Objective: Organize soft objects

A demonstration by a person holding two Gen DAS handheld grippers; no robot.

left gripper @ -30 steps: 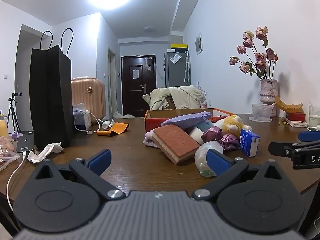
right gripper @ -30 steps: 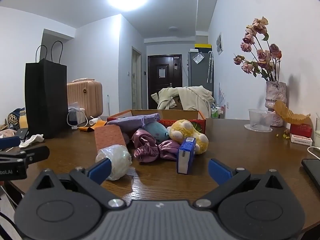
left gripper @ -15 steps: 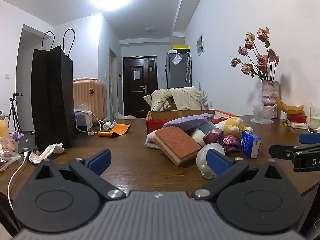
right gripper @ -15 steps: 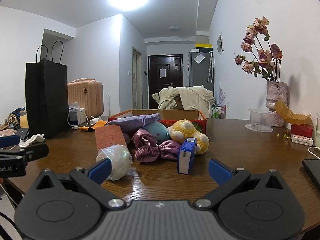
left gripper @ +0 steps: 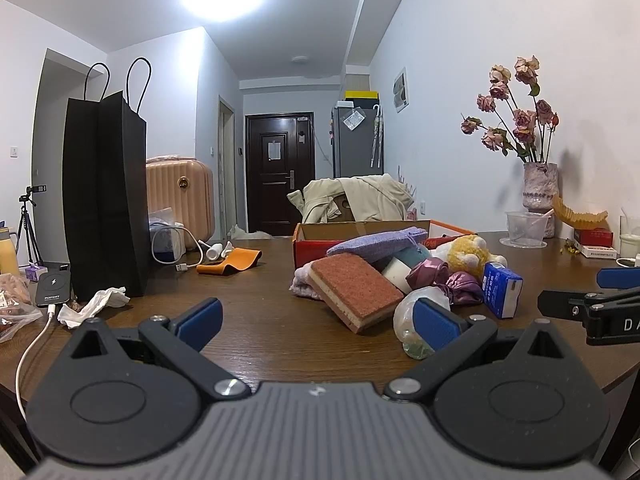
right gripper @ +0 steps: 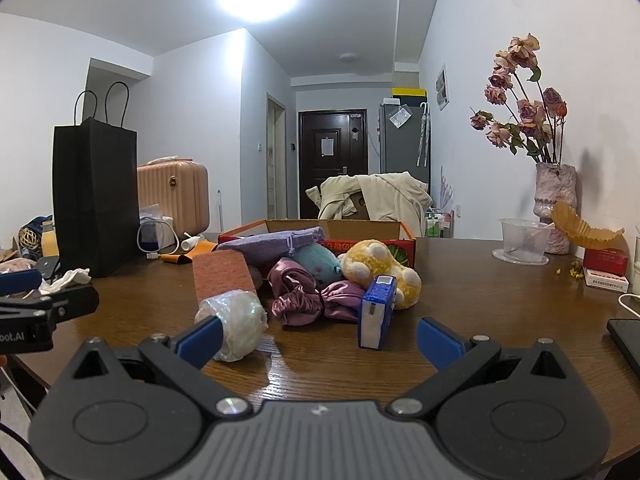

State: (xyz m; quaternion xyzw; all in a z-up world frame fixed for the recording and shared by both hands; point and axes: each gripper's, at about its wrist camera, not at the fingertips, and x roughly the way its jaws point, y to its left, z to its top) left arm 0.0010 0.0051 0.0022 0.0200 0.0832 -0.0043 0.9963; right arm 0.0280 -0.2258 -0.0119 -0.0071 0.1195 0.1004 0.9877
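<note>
A heap of soft things lies on the wooden table (right gripper: pixel 480 292) in front of an open red cardboard box (right gripper: pixel 372 242): a brown sponge (left gripper: pixel 354 290), a purple pouch (left gripper: pixel 378 242), a yellow plush (right gripper: pixel 378 266), a teal plush (right gripper: pixel 320 262), purple satin scrunchies (right gripper: pixel 300 298), a wrapped clear ball (right gripper: pixel 236 318) and a blue carton (right gripper: pixel 376 312). My left gripper (left gripper: pixel 316 322) is open and empty, just short of the heap's left side. My right gripper (right gripper: pixel 320 340) is open and empty, just before the ball and the carton.
A tall black paper bag (left gripper: pixel 104 196) stands at the left with a crumpled tissue (left gripper: pixel 94 306), a phone (left gripper: pixel 52 288) and cables. A vase of dried roses (right gripper: pixel 554 204), a plastic cup (right gripper: pixel 524 240), small boxes and a phone (right gripper: pixel 624 340) sit at the right.
Both grippers have crept slightly forward toward the heap and stay open. Nothing on the table has moved.
</note>
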